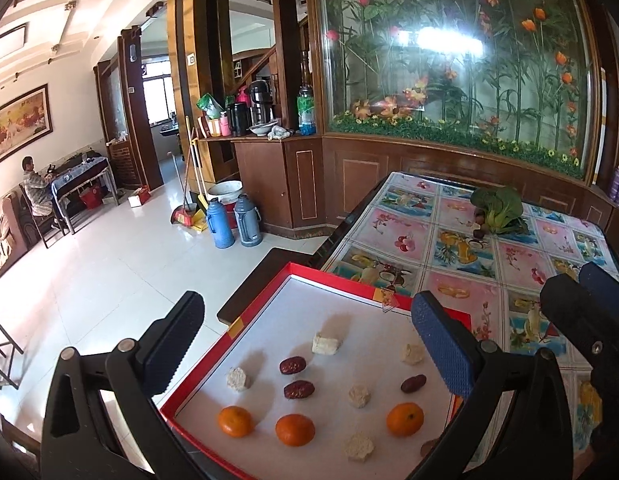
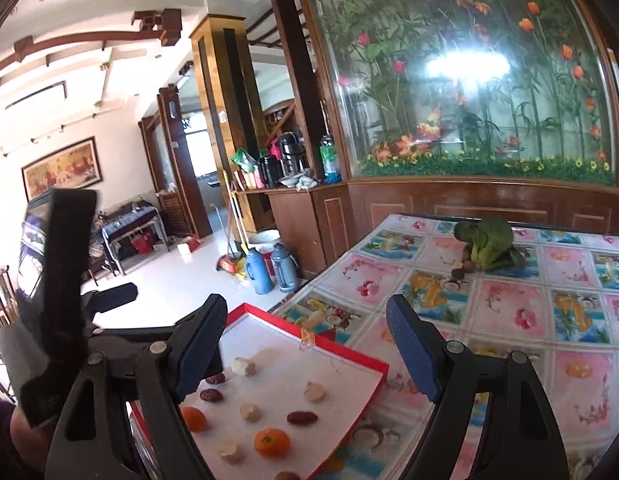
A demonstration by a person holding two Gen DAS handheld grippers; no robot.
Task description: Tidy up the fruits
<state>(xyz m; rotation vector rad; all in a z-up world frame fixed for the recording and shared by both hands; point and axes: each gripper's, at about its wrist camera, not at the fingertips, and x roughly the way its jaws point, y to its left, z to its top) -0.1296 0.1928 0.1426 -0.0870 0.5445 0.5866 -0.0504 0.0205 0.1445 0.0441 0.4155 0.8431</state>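
Observation:
A red-rimmed white tray (image 1: 329, 274) lies at the table's near left corner. It holds three tangerines (image 1: 294, 429), three red dates (image 1: 298, 389) and several pale chunks (image 1: 358, 396), all spread apart. My left gripper (image 1: 307, 308) hovers over the tray, open, with nothing between its fingers. My right gripper (image 2: 307, 312) stands open and empty just right of it, over the tray's (image 2: 349, 350) right part, where a tangerine (image 2: 272, 442) and a date (image 2: 302, 417) show. In the left wrist view the right gripper's fingers (image 1: 581, 300) appear at the right edge.
A fruit-patterned cloth covers the table (image 1: 461, 248). Far back on it lie a leafy green vegetable (image 1: 497, 208) and a few small brown fruits (image 1: 478, 234). Left of the table, two thermos flasks (image 1: 233, 220) stand on the tiled floor. A person sits at a distant table (image 1: 33, 188).

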